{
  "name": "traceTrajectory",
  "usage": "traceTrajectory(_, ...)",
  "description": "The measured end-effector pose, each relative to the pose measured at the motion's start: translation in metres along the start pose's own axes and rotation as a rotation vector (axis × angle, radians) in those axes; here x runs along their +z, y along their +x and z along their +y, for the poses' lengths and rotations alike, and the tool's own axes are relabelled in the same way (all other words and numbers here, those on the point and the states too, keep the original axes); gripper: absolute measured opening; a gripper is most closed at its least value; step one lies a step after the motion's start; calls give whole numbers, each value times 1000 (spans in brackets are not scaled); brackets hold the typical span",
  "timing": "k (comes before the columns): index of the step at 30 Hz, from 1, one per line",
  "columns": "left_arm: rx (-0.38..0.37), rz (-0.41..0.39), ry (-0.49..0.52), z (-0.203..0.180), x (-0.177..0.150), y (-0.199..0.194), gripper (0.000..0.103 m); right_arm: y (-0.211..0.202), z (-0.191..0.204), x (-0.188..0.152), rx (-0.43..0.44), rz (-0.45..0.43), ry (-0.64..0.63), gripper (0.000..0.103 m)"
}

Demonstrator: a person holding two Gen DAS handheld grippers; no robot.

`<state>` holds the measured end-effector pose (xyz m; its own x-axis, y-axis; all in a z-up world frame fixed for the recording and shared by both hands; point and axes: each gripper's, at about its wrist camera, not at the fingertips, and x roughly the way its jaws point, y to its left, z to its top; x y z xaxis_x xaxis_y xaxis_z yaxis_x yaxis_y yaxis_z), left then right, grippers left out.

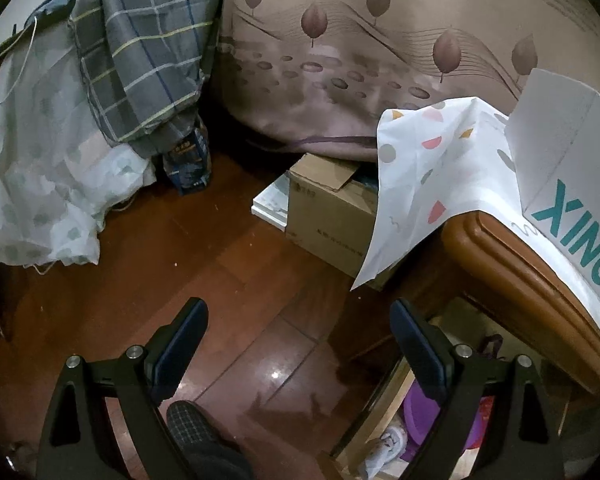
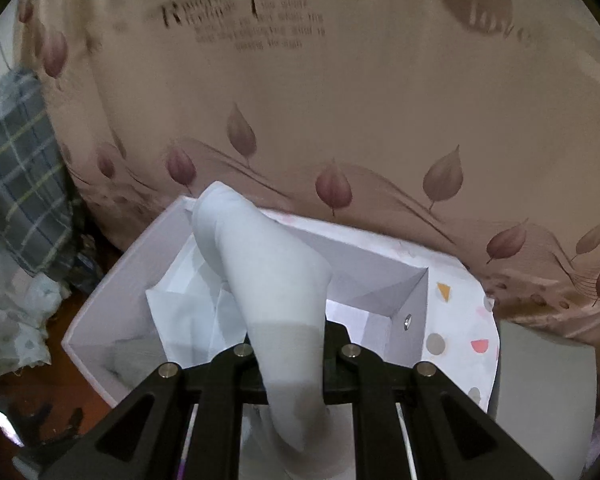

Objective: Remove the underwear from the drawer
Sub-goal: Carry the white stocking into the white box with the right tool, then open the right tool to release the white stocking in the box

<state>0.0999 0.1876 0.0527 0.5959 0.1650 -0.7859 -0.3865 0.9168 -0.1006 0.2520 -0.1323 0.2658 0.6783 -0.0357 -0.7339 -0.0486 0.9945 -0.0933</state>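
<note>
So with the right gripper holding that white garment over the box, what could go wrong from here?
1. The white garment is pinched near one end by the right gripper, and its free end drapes over the white box rim; on release it might slide outside.
2. The left gripper is open and over the wooden floor, beside the open drawer, so it may snag the hanging patterned cloth when reaching back in.
</note>
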Motion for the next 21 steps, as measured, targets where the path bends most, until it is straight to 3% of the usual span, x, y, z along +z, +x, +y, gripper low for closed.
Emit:
traceTrajectory(6,-11,12,0,-3,1,2,91,17,5,16,-31,-36,-18,13)
traceTrajectory(12,-20,12,8,-5,0,1,91,61,0,-2,-48,128,-4,17)
traceTrajectory(16,-27,9,9,-6,0,0,91,75,-8,-19,-44,184,41,29)
traceTrajectory(20,-30,22,16,-9,0,3,91,60,-13,-24,-37,158,65,55)
traceTrajectory(21,-34,23,19,-10,-1,2,91,53,-13,-24,-33,147,63,56)
